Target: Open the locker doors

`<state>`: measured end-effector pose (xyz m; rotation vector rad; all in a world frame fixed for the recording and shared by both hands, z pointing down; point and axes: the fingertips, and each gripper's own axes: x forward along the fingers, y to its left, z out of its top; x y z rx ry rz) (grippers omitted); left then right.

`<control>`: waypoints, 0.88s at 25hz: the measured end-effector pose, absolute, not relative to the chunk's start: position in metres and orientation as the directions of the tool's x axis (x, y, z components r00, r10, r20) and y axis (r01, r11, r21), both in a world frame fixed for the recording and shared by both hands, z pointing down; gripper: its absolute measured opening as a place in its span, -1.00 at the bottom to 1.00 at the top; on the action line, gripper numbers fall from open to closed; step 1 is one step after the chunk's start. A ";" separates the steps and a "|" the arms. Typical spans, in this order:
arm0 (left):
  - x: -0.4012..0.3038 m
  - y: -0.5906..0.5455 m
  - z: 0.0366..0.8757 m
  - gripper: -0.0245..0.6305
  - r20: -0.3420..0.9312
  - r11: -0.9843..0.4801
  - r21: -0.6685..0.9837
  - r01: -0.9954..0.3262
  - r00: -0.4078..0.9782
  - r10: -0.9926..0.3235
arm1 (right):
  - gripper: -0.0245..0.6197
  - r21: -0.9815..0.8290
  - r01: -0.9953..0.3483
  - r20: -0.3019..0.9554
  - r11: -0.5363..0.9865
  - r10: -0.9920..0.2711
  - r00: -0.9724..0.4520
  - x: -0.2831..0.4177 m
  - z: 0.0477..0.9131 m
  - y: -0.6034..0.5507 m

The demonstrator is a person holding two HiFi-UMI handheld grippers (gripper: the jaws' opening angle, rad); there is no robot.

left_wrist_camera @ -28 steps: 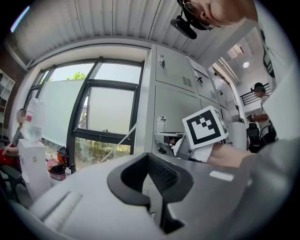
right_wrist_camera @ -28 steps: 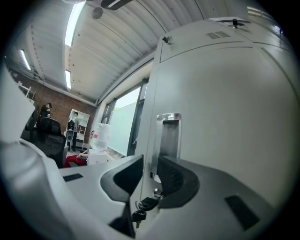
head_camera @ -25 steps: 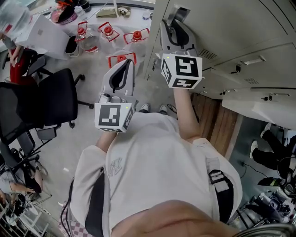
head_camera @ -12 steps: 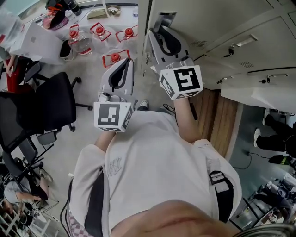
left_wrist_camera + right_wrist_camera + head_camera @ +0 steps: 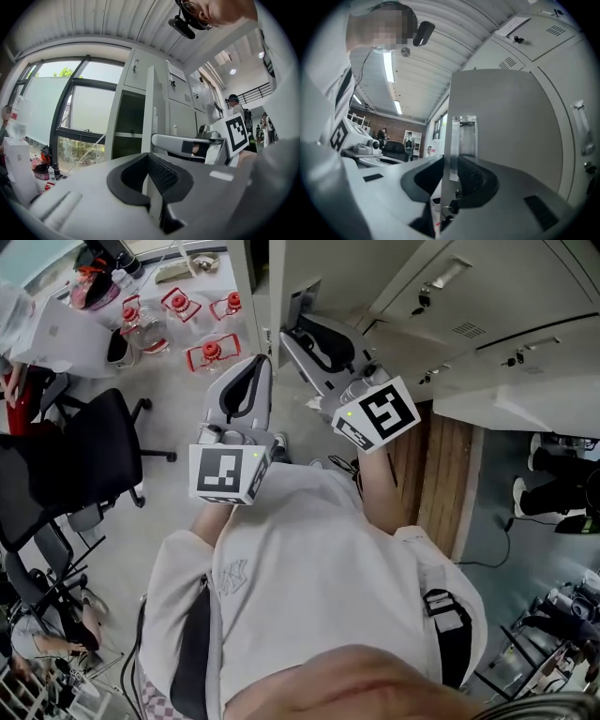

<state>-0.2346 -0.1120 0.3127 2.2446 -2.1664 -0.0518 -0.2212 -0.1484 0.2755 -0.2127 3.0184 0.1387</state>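
A bank of grey lockers (image 5: pixel 450 306) stands in front of me. One tall locker door (image 5: pixel 506 122) stands swung out, and its dark compartment (image 5: pixel 129 122) is open beside it. My right gripper (image 5: pixel 298 322) is shut on the door's free edge (image 5: pixel 452 154), next to its recessed handle and lock. The same door shows edge-on in the left gripper view (image 5: pixel 151 108), with the right gripper (image 5: pixel 187 143) clamped on it. My left gripper (image 5: pixel 246 395) hangs level to the left of the door, shut on nothing, its pads (image 5: pixel 159 176) together.
Several water jugs with red handles (image 5: pixel 211 348) stand on the floor near the locker's left end. A black office chair (image 5: pixel 84 451) is at my left. Another locker door (image 5: pixel 525 409) hangs open at the right, above a wooden floor strip (image 5: pixel 441 474).
The right gripper has drawn the door edge back and to the left, so the door has swung wider. The left gripper has stayed in place.
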 end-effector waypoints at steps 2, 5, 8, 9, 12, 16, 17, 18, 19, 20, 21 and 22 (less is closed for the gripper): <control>-0.214 -0.110 0.314 -0.92 -0.012 -0.041 0.043 -0.998 0.041 -0.999 | -0.70 0.086 -0.115 -0.115 0.990 -0.105 -0.988 -0.202 0.277 -0.143; -0.186 -0.103 0.317 -0.92 -0.015 -0.044 0.048 -0.998 0.044 -0.999 | -0.70 0.100 -0.096 -0.113 0.990 -0.084 -0.990 -0.174 0.279 -0.138; -0.165 -0.096 0.317 -0.92 -0.021 -0.036 0.055 -0.998 0.035 -0.999 | -0.70 0.116 -0.090 -0.115 0.989 -0.077 -0.990 -0.149 0.278 -0.133; -0.159 -0.094 0.317 -0.92 -0.023 -0.033 0.056 -0.998 0.032 -0.999 | -0.70 0.120 -0.093 -0.115 0.988 -0.079 -0.990 -0.142 0.278 -0.132; -0.144 -0.090 0.318 -0.92 -0.028 -0.028 0.055 -0.998 0.026 -0.999 | -0.70 0.129 -0.115 -0.120 0.985 -0.099 -0.988 -0.124 0.277 -0.132; -0.127 -0.090 0.317 -0.92 -0.037 -0.023 0.051 -0.998 0.021 -0.999 | -0.70 0.140 -0.124 -0.124 0.982 -0.107 -0.986 -0.110 0.277 -0.133; -0.124 -0.091 0.316 -0.92 -0.039 -0.022 0.050 -0.999 0.020 -0.999 | -0.70 0.142 -0.121 -0.124 0.983 -0.103 -0.987 -0.109 0.276 -0.133; -0.121 -0.091 0.316 -0.92 -0.041 -0.020 0.049 -0.999 0.018 -0.999 | -0.70 0.143 -0.117 -0.125 0.983 -0.099 -0.987 -0.108 0.276 -0.133; -0.119 -0.092 0.316 -0.92 -0.041 -0.020 0.047 -0.999 0.018 -0.999 | -0.70 0.144 -0.113 -0.127 0.983 -0.095 -0.987 -0.107 0.276 -0.133; -0.117 -0.093 0.315 -0.92 -0.042 -0.019 0.046 -0.999 0.017 -0.999 | -0.70 0.144 -0.109 -0.129 0.984 -0.091 -0.988 -0.107 0.275 -0.133; -0.115 -0.094 0.315 -0.92 -0.042 -0.019 0.045 -0.999 0.017 -0.999 | -0.70 0.143 -0.107 -0.133 0.984 -0.088 -0.987 -0.106 0.274 -0.134; -0.114 -0.095 0.314 -0.92 -0.042 -0.019 0.045 -0.999 0.017 -0.999 | -0.70 0.142 -0.108 -0.141 0.984 -0.088 -0.986 -0.105 0.272 -0.134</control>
